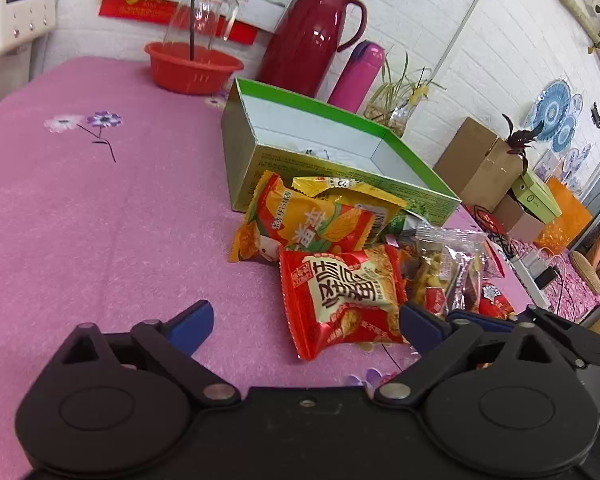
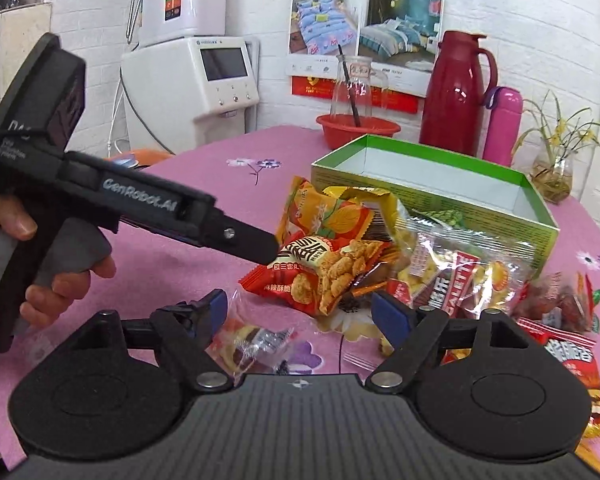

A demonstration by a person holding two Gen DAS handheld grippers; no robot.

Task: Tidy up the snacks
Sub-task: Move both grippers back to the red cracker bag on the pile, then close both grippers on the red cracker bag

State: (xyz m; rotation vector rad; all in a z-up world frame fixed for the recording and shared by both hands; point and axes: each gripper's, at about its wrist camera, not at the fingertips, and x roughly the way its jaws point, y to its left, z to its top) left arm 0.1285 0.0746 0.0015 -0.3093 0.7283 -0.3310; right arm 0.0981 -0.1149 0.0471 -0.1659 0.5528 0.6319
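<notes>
A pile of snack packets lies on the pink tablecloth point(image 1: 100, 220) in front of an open green box point(image 1: 340, 120) with a white inside. Nearest me is a red packet point(image 1: 340, 296), with an orange packet point(image 1: 300, 220) and a clear bag point(image 1: 444, 268) behind it. My left gripper point(image 1: 306, 322) is open, and the red packet lies between its fingers, close to the right one. In the right wrist view my right gripper point(image 2: 302, 308) is open just short of the red packet point(image 2: 320, 276). The left gripper point(image 2: 262, 248), held by a hand point(image 2: 56, 288), has its tip at that packet.
A small candy wrapper point(image 2: 252, 344) lies by my right gripper's left finger, and another red packet point(image 2: 572, 360) sits at the right. Behind the box point(image 2: 420, 196) stand a red basin point(image 2: 356, 128) holding a glass bottle, a red jug point(image 2: 456, 96), a pink flask point(image 2: 502, 128) and a vase with a plant point(image 2: 552, 176).
</notes>
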